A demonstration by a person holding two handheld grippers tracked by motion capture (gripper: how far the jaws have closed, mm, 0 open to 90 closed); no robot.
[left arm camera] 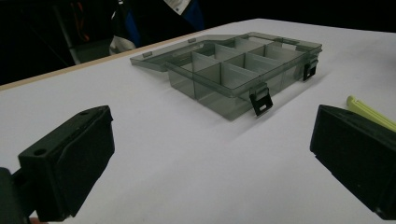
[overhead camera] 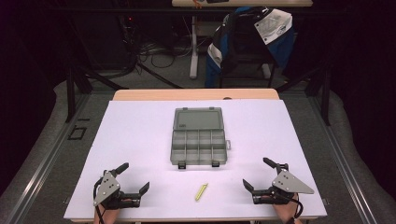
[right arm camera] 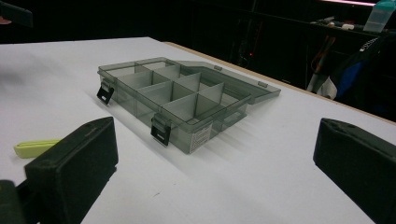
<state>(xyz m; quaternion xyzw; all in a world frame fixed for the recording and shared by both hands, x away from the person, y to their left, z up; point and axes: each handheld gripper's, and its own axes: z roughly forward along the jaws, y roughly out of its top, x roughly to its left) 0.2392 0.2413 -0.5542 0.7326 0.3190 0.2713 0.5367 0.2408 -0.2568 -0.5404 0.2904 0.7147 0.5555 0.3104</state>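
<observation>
Resting at the near edge of the white bench [overhead camera: 140, 126], the left tool [overhead camera: 135, 179] and right tool [overhead camera: 259, 173] both gape wide with nothing between their jaws. Between them lies a yellow-green clip [overhead camera: 201, 192], just short of the open grey compartment box [overhead camera: 199, 147]. From above, a draped chair [overhead camera: 250, 42] shows beyond; the right tool's camera catches the box's side label [right arm camera: 203, 136].

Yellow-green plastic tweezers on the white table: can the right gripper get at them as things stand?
Probably yes. The yellow-green plastic tweezers lie flat on bare white table between both grippers; the right gripper has open, empty jaws, and nothing stands between. The grey compartment box sits farther back.
</observation>
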